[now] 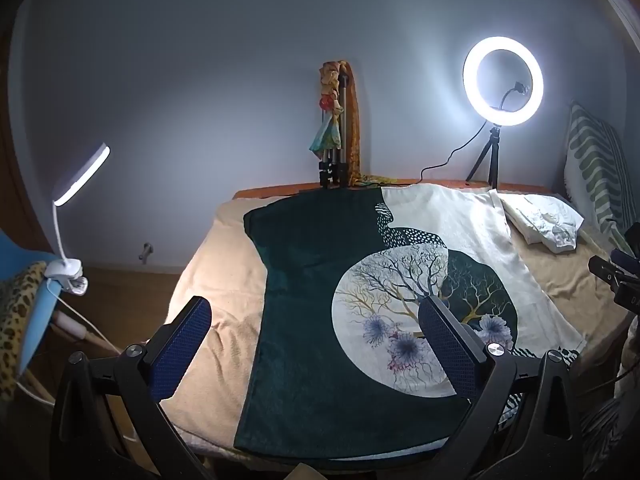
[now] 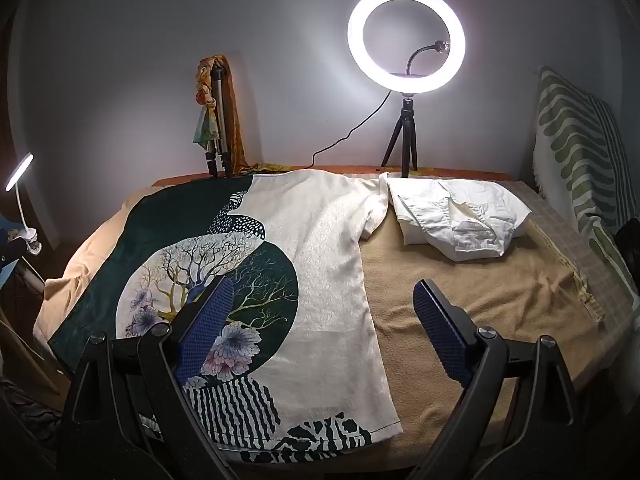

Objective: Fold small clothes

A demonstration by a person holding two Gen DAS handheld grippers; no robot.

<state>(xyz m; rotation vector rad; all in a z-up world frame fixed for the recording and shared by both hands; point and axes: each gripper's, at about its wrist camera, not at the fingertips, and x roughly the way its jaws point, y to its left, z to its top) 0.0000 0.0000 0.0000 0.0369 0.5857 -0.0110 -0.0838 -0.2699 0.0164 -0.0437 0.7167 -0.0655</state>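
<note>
Grey wall behind, and below it your table [image 2: 460, 312] under a tan blanket. Your shirt [image 2: 320, 264] lies spread flat on the blanket, dark green on one half and cream on the other, with a round tree-and-flower print in the middle. Its short sleeve reaches toward a folded white garment [image 2: 460, 216] at the far right, just beside it.

Your left gripper [image 1: 316, 344] hovers above the shirt's green half with its jaws spread wide and nothing between them. Your right gripper [image 2: 324, 328] hangs over the shirt's cream edge, jaws likewise released and empty; one finger sits over the print, the other over bare blanket.

At the back a lit ring light [image 2: 406, 38] stands on a small tripod, near a folded tripod [image 2: 218, 120] draped with cloth. A clip lamp [image 1: 76, 196] glows at your left, and a striped pillow [image 2: 580, 148] leans at your right.
</note>
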